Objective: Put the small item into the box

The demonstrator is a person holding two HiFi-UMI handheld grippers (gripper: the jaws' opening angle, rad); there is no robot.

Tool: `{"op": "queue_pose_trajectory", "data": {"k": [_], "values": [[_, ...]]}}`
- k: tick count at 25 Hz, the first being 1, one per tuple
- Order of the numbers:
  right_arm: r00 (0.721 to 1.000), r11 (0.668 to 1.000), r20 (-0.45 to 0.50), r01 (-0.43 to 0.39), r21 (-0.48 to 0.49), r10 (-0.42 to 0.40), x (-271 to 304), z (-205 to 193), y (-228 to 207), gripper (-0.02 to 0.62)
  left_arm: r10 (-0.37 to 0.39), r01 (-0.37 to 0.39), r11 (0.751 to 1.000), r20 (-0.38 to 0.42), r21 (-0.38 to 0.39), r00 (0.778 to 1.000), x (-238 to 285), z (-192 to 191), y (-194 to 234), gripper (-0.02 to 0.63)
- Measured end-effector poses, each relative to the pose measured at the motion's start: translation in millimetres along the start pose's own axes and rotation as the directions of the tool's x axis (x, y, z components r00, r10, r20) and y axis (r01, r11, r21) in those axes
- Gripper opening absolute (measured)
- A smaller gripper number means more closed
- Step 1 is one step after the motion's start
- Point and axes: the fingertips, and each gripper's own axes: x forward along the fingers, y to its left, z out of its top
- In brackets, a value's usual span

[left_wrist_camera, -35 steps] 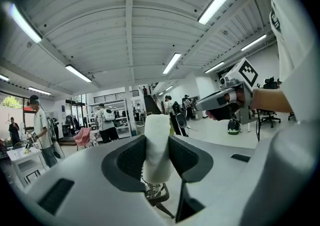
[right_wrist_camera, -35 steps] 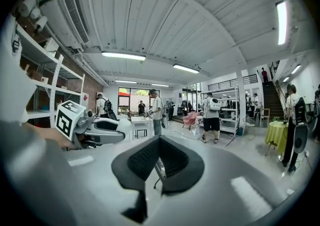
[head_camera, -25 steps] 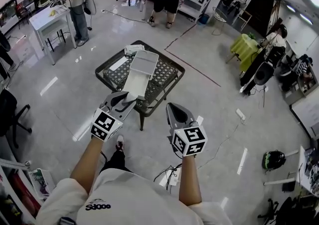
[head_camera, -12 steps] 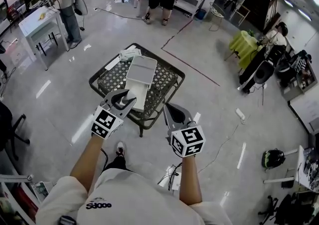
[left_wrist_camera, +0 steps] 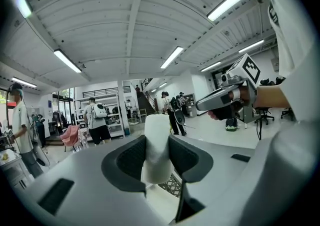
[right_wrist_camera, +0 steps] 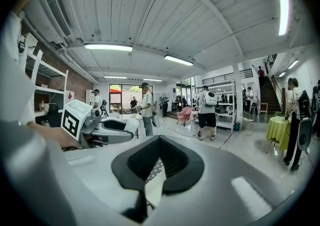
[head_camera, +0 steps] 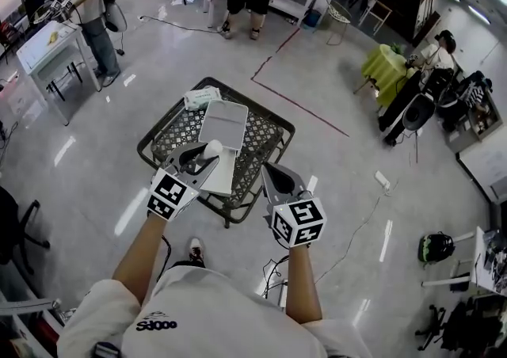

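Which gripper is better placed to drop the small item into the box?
Left. The left gripper is shut on the white item, right at the open white box on the table. The right gripper is shut and empty, off to the side.

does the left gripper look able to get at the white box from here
Probably yes: the left gripper, shut on the small white item, hangs just at the white box's near end with nothing between.
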Motion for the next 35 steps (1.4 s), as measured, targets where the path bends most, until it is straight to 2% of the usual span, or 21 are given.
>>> {"op": "queue_pose_trajectory", "data": {"k": [5, 13, 20, 26, 35], "values": [[1.000, 0.999, -0.008, -0.016, 0.042, 0.016, 28, -7, -8, 0.009, -0.018, 0.018, 1.000, -0.024, -0.014, 1.000, 17, -12, 22, 0.137], [0.995, 0.994, -0.082, -0.044, 0.096, 0.052, 64, -31, -10, 0.009, -0.052, 0.050, 0.998, -0.052, -0.041, 0.997, 34, -36, 47, 0.137], [0.998, 0.995, -0.069, 0.000, 0.102, 0.007, 83, -34, -18, 0.009, -0.080, 0.074, 0.995, -0.102, -0.062, 0.992, 45, -59, 63, 0.137], [0.995, 0.993, -0.099, -0.006, 0.116, 0.018, 99, -45, -38, 0.009, -0.061, 0.049, 0.995, -0.137, -0.092, 0.989, 60, -72, 69, 0.137], [0.981, 0.987, -0.153, -0.096, 0.126, 0.115, 118, -64, -72, 0.011, 0.036, -0.070, 0.987, -0.225, -0.143, 0.974, 81, -94, 76, 0.137]]}}
